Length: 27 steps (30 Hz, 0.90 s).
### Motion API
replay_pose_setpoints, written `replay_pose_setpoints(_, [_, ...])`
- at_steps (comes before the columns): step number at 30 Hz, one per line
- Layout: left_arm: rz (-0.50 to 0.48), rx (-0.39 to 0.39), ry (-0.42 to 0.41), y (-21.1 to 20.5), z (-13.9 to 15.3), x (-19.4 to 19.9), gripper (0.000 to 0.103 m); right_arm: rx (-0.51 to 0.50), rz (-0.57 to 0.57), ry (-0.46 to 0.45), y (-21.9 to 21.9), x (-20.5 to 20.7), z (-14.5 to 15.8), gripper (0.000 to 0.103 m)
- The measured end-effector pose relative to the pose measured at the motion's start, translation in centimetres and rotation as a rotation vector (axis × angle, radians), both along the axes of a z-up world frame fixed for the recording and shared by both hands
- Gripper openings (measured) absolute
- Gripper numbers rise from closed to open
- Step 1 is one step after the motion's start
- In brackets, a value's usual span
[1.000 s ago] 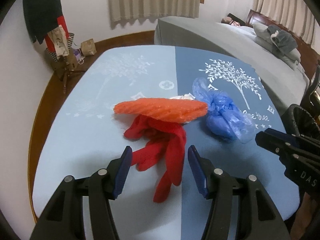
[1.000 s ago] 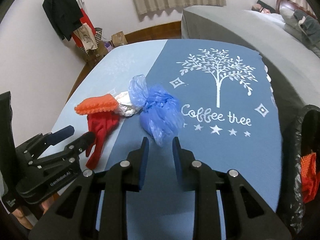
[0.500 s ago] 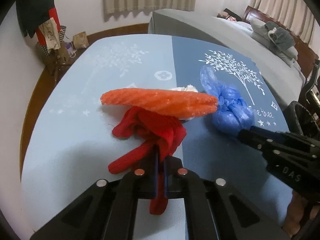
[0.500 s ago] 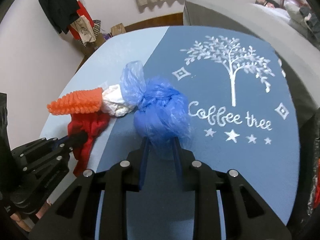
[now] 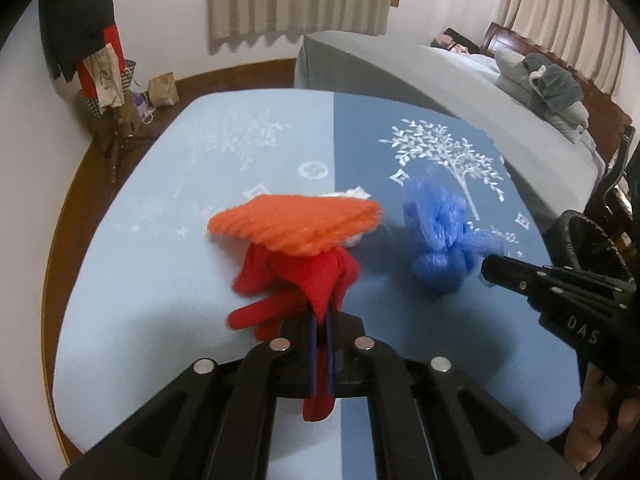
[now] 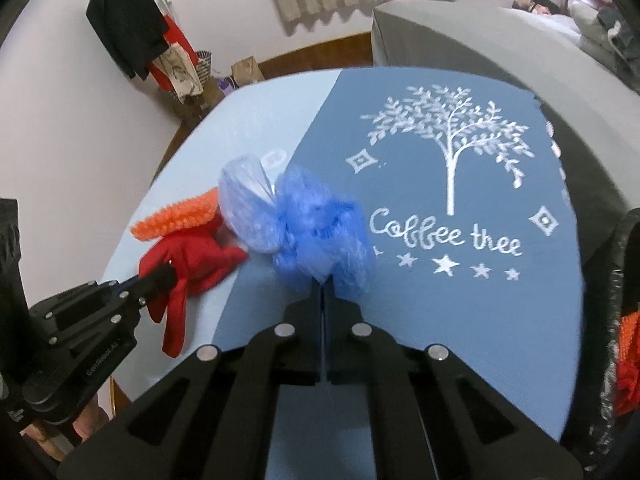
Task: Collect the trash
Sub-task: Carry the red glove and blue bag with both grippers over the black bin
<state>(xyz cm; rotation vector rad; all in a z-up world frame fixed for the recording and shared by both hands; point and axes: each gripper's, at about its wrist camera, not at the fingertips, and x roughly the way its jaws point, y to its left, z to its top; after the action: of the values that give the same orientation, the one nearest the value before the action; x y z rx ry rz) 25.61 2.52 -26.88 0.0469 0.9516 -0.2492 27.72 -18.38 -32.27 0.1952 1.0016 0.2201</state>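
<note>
My left gripper [image 5: 319, 322] is shut on a red glove [image 5: 298, 276] and lifts it off the blue tablecloth [image 5: 168, 240]. An orange ribbed piece [image 5: 296, 222] rests on top of the glove, with a white scrap [image 5: 354, 193] behind it. My right gripper [image 6: 323, 286] is shut on a crumpled blue plastic bag [image 6: 312, 226] and holds it above the cloth. The bag also shows in the left wrist view [image 5: 440, 244], right of the glove. The glove also shows in the right wrist view [image 6: 192, 260], held by the left gripper [image 6: 160, 276].
A black-lined trash bin [image 6: 624, 320] with orange waste inside stands at the table's right edge; it also shows in the left wrist view [image 5: 588, 244]. A grey bed [image 5: 440, 80] lies behind the table. A coat rack with clothes [image 5: 84, 40] stands at the back left.
Both grippers closed, the left on the red glove and the right on the blue bag. Both items have risen off the cloth, the orange piece riding up with the glove.
</note>
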Motion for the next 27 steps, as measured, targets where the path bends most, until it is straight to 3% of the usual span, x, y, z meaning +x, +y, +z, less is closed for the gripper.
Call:
replay_pose_setpoints(13, [-0.017, -0.013, -0.048, -1.6, 3.9, -3.3, 0.004, 0.029, -0.035, -0.084, -2.8, -3.5, 5.3, 0.0])
replay_pose_setpoints(27, [-0.055, -0.002, -0.054, -4.7, 5.6, -6.4, 0.004, 0.026, -0.099, -0.109, -6.7, -7.1, 7.3, 0.0])
